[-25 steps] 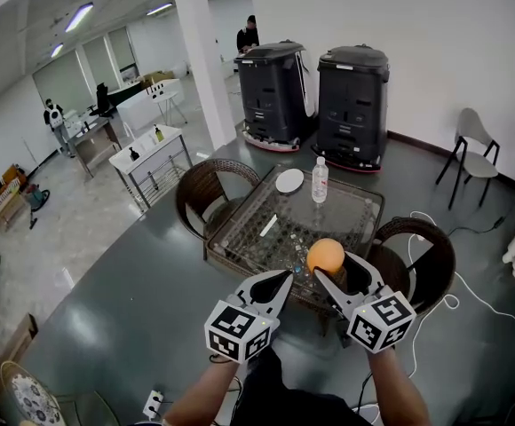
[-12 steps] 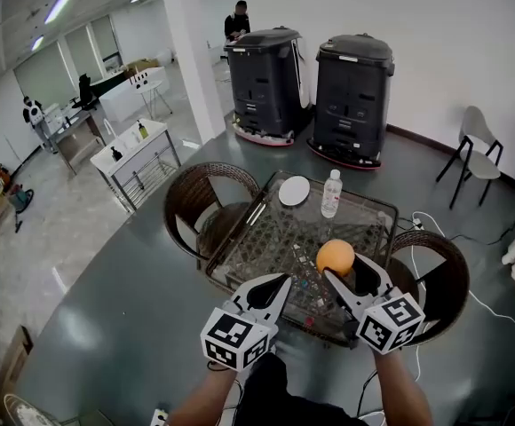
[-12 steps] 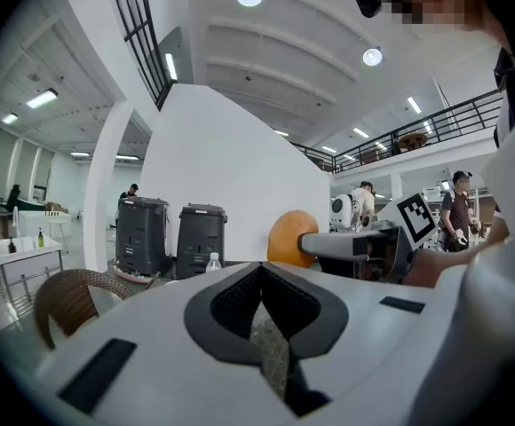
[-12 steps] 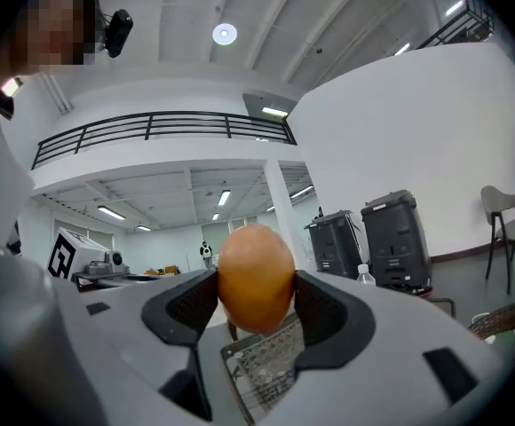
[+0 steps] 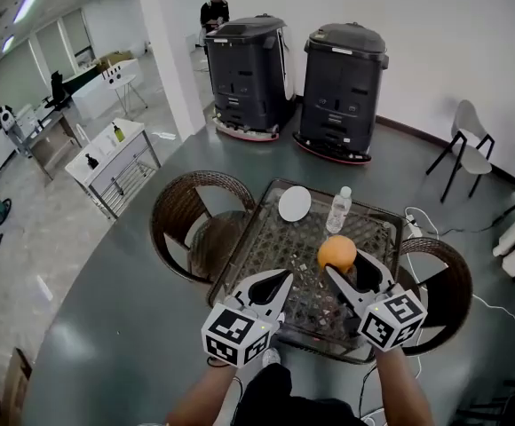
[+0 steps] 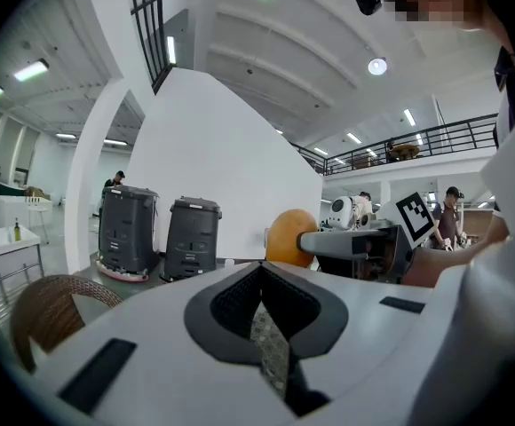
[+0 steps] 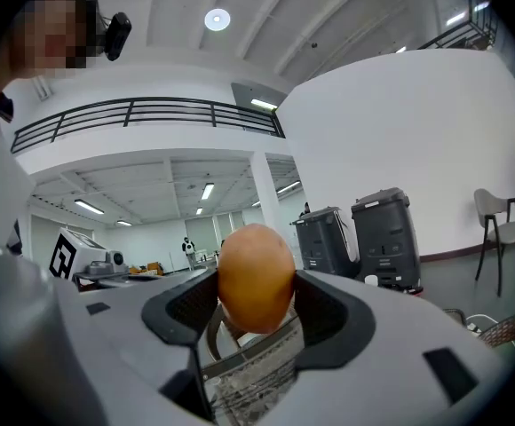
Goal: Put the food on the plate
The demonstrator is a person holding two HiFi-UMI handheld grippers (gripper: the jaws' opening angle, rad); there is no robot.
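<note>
An orange fruit (image 5: pixel 336 252) is held above the near part of the glass-topped wicker table (image 5: pixel 266 238), with my right gripper (image 5: pixel 347 265) shut on it. In the right gripper view the orange (image 7: pixel 256 278) fills the space between the dark pads. A white plate (image 5: pixel 294 203) lies on the table's far side, well beyond the fruit. My left gripper (image 5: pixel 281 280) hangs level with the right one over the table's near edge, shut with nothing in it. From the left gripper view the orange (image 6: pixel 286 236) shows just past my left gripper (image 6: pixel 259 278).
A clear water bottle (image 5: pixel 337 209) stands right of the plate. Wicker chairs flank the table at the left (image 5: pixel 182 220) and right (image 5: pixel 448 282). Two tall black machines (image 5: pixel 342 82) stand beyond by a white pillar (image 5: pixel 176 51). A cable (image 5: pixel 497 313) runs over the floor at the right.
The head view has come nearer the table, so plate and bottle sit lower and closer. Both grippers keep their pose, the right one still holding the orange.
</note>
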